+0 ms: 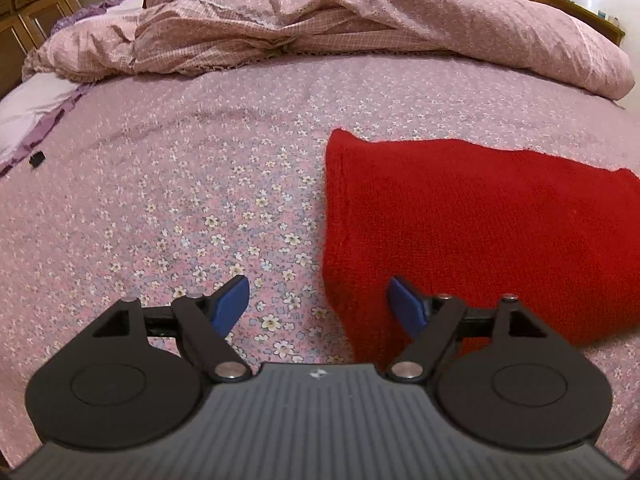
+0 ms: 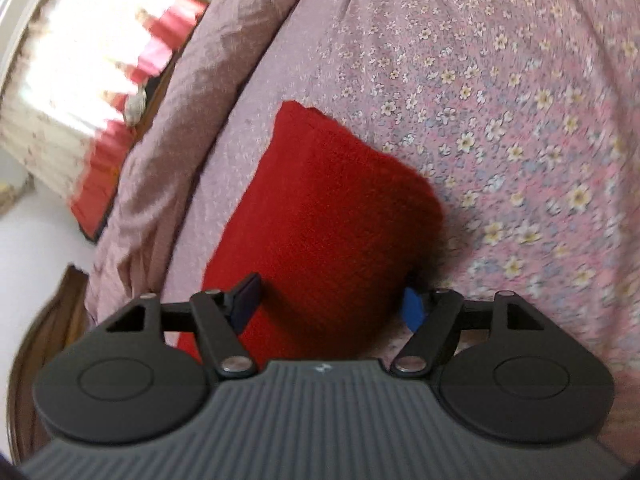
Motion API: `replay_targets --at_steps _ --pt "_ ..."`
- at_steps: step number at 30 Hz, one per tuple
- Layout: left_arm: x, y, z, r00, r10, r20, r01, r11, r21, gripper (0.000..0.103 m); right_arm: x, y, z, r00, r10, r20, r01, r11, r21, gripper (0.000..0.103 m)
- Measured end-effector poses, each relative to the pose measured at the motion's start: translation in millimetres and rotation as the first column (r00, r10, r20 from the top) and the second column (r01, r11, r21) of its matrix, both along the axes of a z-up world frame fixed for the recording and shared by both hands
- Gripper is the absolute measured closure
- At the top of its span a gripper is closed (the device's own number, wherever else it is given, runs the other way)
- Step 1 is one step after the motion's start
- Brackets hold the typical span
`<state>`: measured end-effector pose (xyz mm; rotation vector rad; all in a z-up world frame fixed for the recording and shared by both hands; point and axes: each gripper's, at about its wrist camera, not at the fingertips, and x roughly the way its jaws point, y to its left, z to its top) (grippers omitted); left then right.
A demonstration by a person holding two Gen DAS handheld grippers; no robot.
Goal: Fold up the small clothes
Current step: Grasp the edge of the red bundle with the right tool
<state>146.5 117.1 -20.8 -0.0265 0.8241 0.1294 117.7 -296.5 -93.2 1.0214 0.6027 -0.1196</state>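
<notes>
A folded red knit garment (image 1: 480, 232) lies flat on the floral bed sheet (image 1: 160, 200), to the right in the left wrist view. My left gripper (image 1: 320, 304) is open just above the sheet and straddles the garment's near left edge: one blue pad (image 1: 408, 308) is over the red knit, the other over the sheet. In the tilted, blurred right wrist view the same garment (image 2: 320, 208) runs between the fingers of my right gripper (image 2: 330, 304). That gripper is open, its pads apart from the cloth.
A rumpled pink quilt (image 1: 320, 20) is heaped across the far side of the bed. A small black object (image 1: 37, 159) lies near a white and purple pillow (image 1: 24, 112) at the left. Wooden furniture (image 1: 32, 0) stands behind. A bright window with red curtains (image 2: 100, 60) shows beyond the bed.
</notes>
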Motion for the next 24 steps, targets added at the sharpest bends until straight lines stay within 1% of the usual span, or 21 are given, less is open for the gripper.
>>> replay_targets --at_steps 6,10,11,15,17,18,20,21,22,24 --pt "1.9 5.3 -3.4 1.0 0.007 -0.012 -0.007 1.0 -0.027 0.02 3.4 7.4 -7.1 0.997 -0.053 0.057 0.052 0.998 0.023 0.03" --pt "2.4 7.9 -3.7 0.999 0.021 -0.026 -0.022 0.998 -0.054 0.02 5.7 7.5 -8.5 0.996 -0.058 0.065 0.057 0.998 0.021 0.03" --pt "2.3 8.7 -3.6 0.999 0.024 -0.03 -0.026 0.998 -0.062 0.02 4.5 5.9 -9.2 0.995 -0.072 0.07 0.069 0.997 0.034 0.029" --pt "2.3 10.6 -2.8 0.998 0.03 -0.047 -0.034 0.996 -0.083 0.02 -4.0 -5.8 -20.1 0.977 -0.193 0.09 0.176 0.97 0.167 0.033" --pt "2.6 10.6 -2.2 0.998 0.029 -0.051 -0.034 0.996 -0.084 0.02 -4.5 -11.3 -22.4 0.974 -0.213 0.079 0.193 0.96 0.202 0.035" --pt "2.5 10.5 -2.3 0.998 0.029 -0.052 -0.033 0.996 -0.083 0.02 -3.5 -12.0 -22.7 0.974 -0.215 0.076 0.196 0.959 0.205 0.037" --pt "2.1 10.1 -2.2 0.998 0.029 -0.053 -0.033 0.996 -0.083 0.02 -2.2 -13.2 -22.8 0.975 -0.212 0.071 0.196 0.962 0.191 0.047" --pt "1.7 10.4 -2.2 0.998 0.03 -0.054 -0.035 0.996 -0.086 0.02 -1.3 -14.4 -23.7 0.974 -0.216 0.062 0.202 0.962 0.183 0.055" --pt "1.4 10.7 -2.1 0.998 0.032 -0.056 -0.037 0.995 -0.09 0.02 -1.9 -14.5 -25.0 0.973 -0.221 0.058 0.208 0.961 0.18 0.059" --pt "1.2 11.5 -1.5 0.997 0.037 -0.061 -0.043 0.994 -0.096 0.02 -0.2 -13.2 -24.5 0.975 -0.214 0.062 0.202 0.966 0.163 0.062"
